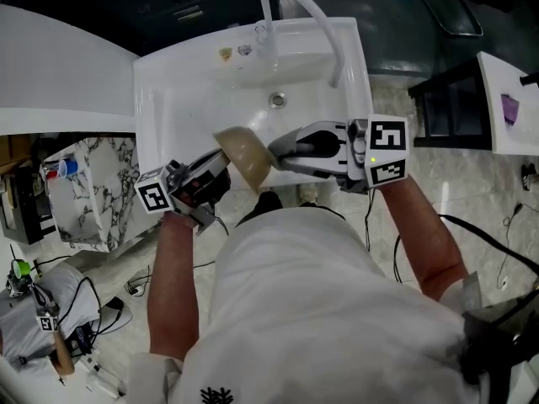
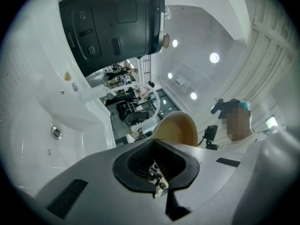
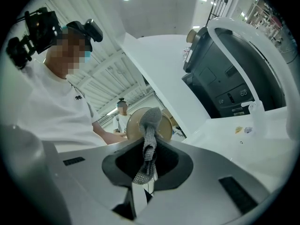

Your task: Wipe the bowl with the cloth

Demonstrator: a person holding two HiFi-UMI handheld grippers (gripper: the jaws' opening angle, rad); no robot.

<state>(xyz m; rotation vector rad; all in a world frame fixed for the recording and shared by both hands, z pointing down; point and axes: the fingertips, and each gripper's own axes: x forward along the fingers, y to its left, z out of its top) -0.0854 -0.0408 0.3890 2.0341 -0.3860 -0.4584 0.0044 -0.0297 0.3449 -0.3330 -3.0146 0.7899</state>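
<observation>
A tan bowl (image 1: 245, 153) is held on its side over the front edge of the white sink (image 1: 189, 99). My left gripper (image 1: 221, 168) is shut on the bowl's rim from the left. In the left gripper view the bowl (image 2: 178, 130) rises just past the left gripper (image 2: 158, 143). From the right, my right gripper (image 1: 274, 151) is shut on a grey knitted cloth. In the right gripper view the cloth (image 3: 149, 125) sticks out of the right gripper (image 3: 149, 146), and its bunched end lies against the bowl's (image 3: 132, 124) face.
A curved white faucet (image 1: 313, 17) arches over the basin, with the drain (image 1: 277, 99) below it. A marble-patterned unit (image 1: 94, 194) stands to the left and a black rack (image 1: 446, 112) to the right. Cables lie on the tiled floor (image 1: 493, 200).
</observation>
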